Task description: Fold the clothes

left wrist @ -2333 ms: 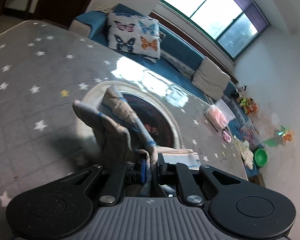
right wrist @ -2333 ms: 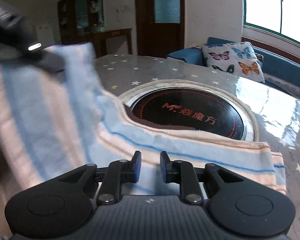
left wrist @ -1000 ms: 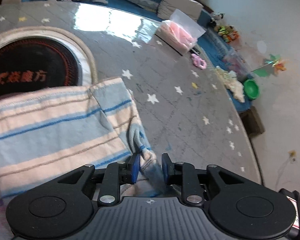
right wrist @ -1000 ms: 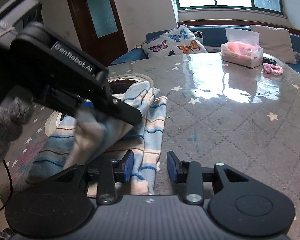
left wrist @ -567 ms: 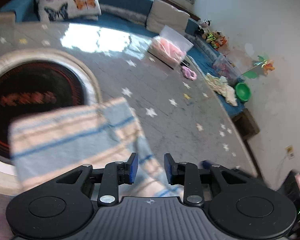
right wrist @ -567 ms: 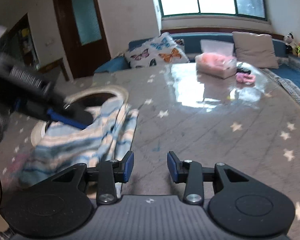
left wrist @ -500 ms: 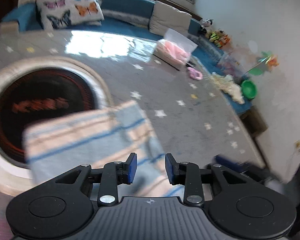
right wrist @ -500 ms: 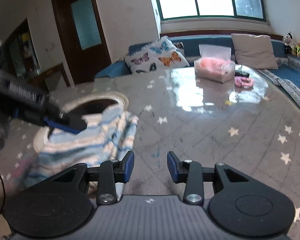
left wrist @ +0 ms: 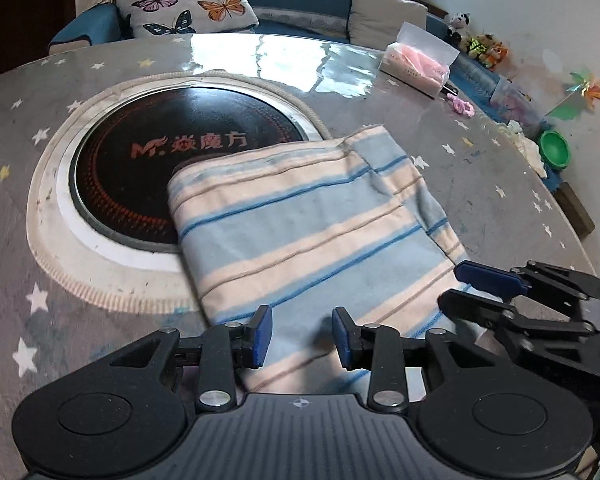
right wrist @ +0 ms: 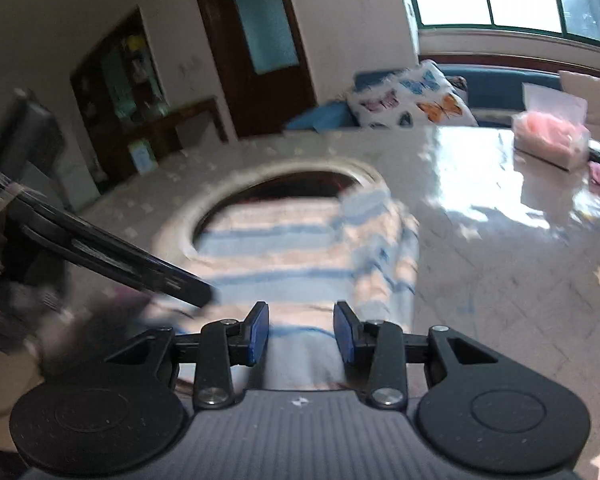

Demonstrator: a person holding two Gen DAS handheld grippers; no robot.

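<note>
Grey star-print table: L gripper jaws apart, just been opening, over near edge of folded striped cloth, not pinching. R gripper jaws apart, just closing some, nothing held. Cloth's far edge overlaps black hob. Tissue pack well beyond.

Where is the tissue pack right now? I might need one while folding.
In the left wrist view the tissue pack sits at the table's far right edge, near the sofa, with a pink hair tie beside it.
</note>
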